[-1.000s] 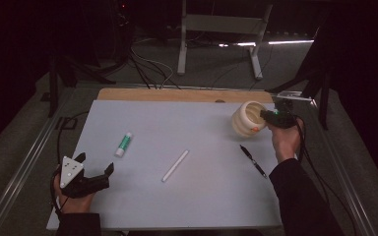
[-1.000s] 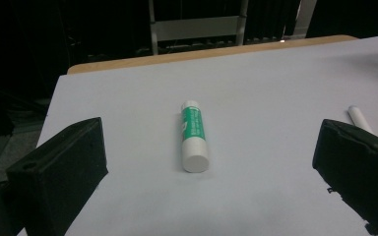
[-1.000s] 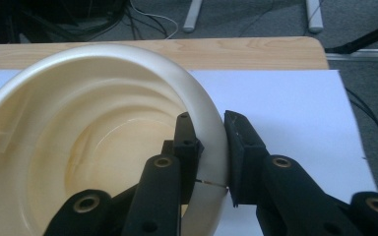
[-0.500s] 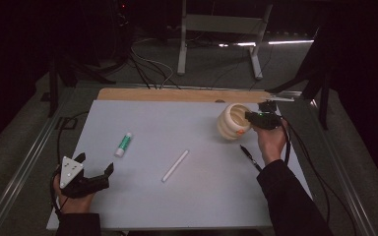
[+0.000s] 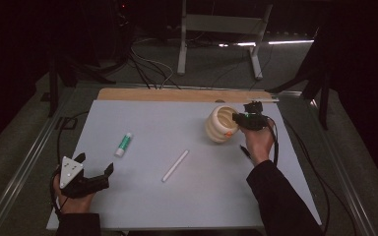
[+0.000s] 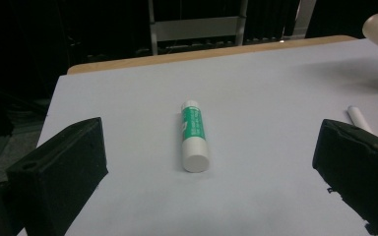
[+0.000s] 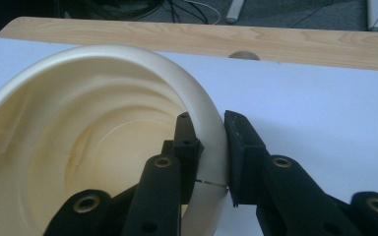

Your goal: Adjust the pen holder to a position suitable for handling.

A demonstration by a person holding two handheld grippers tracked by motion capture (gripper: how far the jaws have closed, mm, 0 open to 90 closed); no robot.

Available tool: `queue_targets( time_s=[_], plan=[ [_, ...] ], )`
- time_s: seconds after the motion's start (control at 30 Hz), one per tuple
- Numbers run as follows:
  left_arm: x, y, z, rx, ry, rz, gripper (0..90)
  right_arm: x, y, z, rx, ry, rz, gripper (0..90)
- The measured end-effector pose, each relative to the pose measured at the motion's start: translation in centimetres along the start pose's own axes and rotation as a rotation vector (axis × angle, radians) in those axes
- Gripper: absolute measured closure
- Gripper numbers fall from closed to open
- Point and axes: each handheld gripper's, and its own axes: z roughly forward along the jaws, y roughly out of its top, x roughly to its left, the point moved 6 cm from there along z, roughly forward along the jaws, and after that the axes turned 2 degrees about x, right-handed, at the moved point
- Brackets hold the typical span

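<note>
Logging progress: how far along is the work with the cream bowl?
Done: right gripper is clamped on the cream bowl by its rim. In hand: carrying it tilted above the table. Left: setting it down; the glue stick lies untouched before the open left gripper.

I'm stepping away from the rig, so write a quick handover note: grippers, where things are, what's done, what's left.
Right gripper: shut on the cream bowl, one jaw inside the rim, one outside; bowl tilted at the mat's far right.
Left gripper: open, empty, near left, facing the glue stick.
White stick lies mid-mat, a dark pen by the right hand.
Done: bowl gripped.
Left: likely set the bowl down; glue stick, white stick and pen untouched.
</note>
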Motion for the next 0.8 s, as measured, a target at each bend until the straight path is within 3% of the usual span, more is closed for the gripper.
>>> queue_targets(
  time_s=[0.8],
  plan=[
    [0.0, -0.1, 0.0, 0.003, -0.003, 0.006, 0.4, 4.5, -0.5, 2.6, 0.038, 0.045, -0.033, 77.8]
  ],
)
